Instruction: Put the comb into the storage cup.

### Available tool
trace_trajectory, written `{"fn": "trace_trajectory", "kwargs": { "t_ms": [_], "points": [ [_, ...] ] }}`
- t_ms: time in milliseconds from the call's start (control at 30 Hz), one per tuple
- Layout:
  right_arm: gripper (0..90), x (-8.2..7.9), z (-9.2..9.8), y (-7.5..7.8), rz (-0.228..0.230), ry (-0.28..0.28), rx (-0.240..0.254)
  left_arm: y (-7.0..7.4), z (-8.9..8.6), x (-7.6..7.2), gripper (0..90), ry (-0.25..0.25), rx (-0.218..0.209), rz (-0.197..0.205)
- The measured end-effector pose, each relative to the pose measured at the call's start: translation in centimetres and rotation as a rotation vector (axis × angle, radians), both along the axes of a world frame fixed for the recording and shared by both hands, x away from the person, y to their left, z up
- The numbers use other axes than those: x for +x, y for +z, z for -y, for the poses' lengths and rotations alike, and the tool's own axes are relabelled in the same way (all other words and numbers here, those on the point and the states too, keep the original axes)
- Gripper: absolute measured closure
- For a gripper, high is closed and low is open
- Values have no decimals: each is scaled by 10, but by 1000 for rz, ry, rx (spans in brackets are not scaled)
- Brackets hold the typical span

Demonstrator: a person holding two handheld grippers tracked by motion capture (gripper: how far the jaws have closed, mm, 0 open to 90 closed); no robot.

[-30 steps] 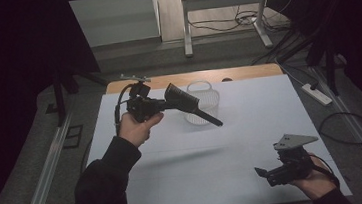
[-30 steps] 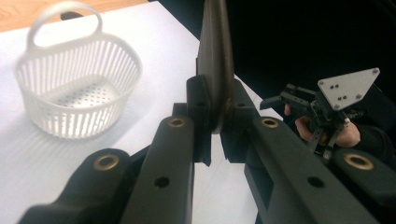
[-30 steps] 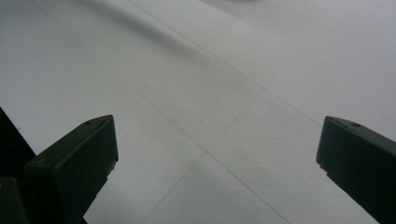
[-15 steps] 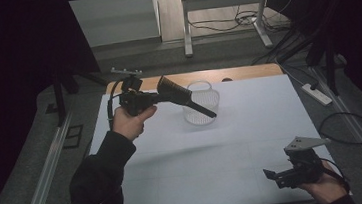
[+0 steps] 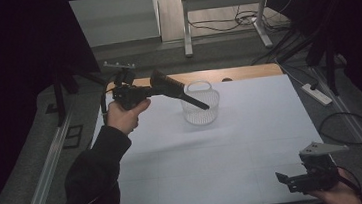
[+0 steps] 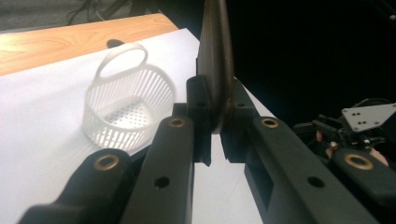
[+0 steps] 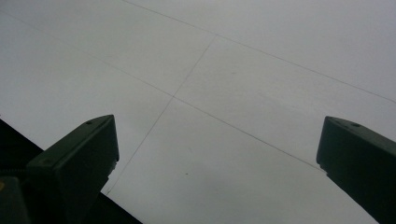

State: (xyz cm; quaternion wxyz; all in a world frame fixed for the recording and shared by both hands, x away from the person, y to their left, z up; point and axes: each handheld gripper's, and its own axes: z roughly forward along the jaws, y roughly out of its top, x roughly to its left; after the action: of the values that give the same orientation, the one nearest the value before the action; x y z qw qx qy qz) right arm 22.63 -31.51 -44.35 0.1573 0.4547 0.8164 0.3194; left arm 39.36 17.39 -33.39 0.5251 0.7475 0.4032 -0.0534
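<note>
A translucent white plastic basket [image 5: 200, 103], its wall slotted and its floor perforated, stands on the matt white, paper-smooth sheet [image 5: 233, 142] that covers the desk. Beyond the basket a strip of bare, light-brown wooden desk edge [image 5: 246, 72] shows a faint grain. Above the basket, the left tool [image 6: 212, 135], matt black plastic with brass-coloured rivets, clamps a dark brush [image 5: 178, 91] with a worn, semi-gloss brown edge. Well apart from the basket, the right tool [image 5: 289, 180] carries a dull grey metal-looking plate [image 5: 322, 148].
</note>
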Motion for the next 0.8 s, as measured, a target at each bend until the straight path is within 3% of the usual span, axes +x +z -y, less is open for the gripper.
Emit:
{"fn": "trace_trajectory", "kwargs": {
  "t_ms": [300, 800],
  "points": [
    [0, 0, 0, 0, 0, 9, 6, 0, -2, 9, 834, 38, 25, 2],
    [0, 0, 0, 0, -5, 19, 6, -12, 14, 30, 833, 66, 64, -5]
  ]
}}
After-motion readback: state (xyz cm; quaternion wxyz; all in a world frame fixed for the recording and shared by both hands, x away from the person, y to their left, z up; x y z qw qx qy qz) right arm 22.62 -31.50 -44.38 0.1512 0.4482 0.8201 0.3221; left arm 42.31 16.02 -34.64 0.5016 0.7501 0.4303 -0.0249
